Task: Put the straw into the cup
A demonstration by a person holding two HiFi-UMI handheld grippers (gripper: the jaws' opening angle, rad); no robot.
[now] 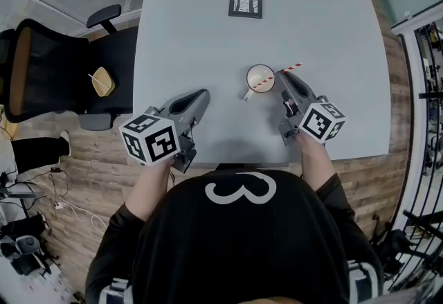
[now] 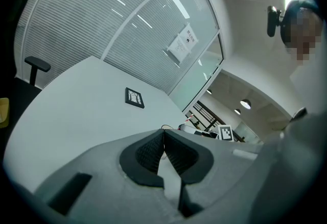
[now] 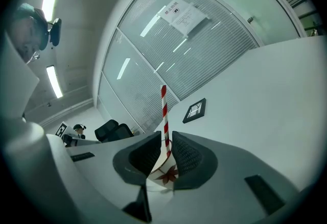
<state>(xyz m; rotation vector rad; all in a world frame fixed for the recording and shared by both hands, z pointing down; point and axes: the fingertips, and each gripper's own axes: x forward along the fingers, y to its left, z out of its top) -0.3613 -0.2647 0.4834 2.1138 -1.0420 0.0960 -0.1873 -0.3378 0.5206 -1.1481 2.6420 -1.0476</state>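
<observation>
Your right tongs [image 1: 284,77] are clamped on the red-and-white striped paper straw [image 1: 293,68], just right of the small white cup with a red flower print [image 1: 260,66]. The straw slants across the cup's mouth, with its lower end inside the rim and its upper end out beyond the tongs. Your left tongs [image 1: 201,96] are pressed together and empty, well left of the cup over the pale grey surface [image 1: 208,25].
</observation>
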